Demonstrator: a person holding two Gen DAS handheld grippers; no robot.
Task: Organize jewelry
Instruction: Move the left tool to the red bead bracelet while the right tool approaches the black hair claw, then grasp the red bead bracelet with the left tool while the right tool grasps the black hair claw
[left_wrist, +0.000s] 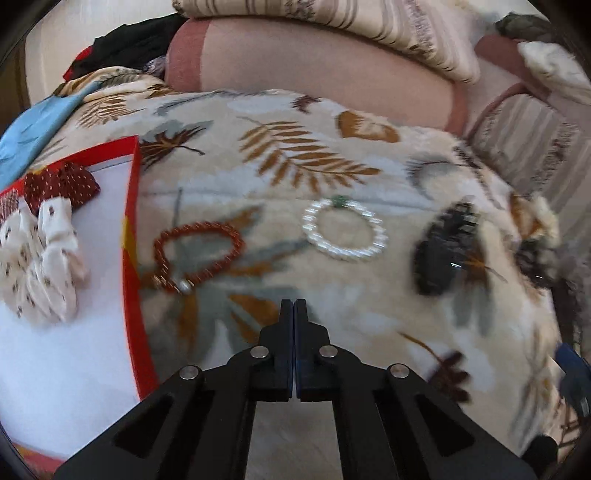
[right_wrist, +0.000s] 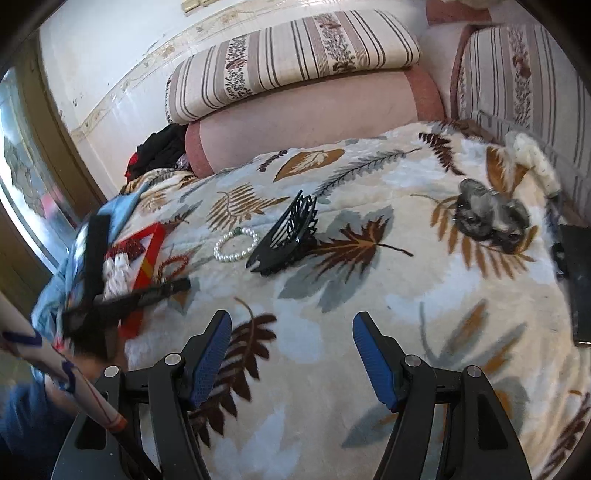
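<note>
Beside the red bracelet (left_wrist: 199, 254), left jaws pressed together; only the right view shows spread jaws.

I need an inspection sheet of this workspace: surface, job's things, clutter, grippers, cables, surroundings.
Surface: leaf-print blanket.
Job's things: red bead bracelet, pearl bracelet and black hair claw lie on the blanket; red-rimmed box holds a white scrunchie and a dark red scrunchie.
Clutter: grey scrunchie, dark clothes, blue cloth.
Grippers: left gripper shut, empty; right gripper open, empty.
Cables: nothing seen.
Surroundings: pink bolster, striped cushions, wall.
</note>
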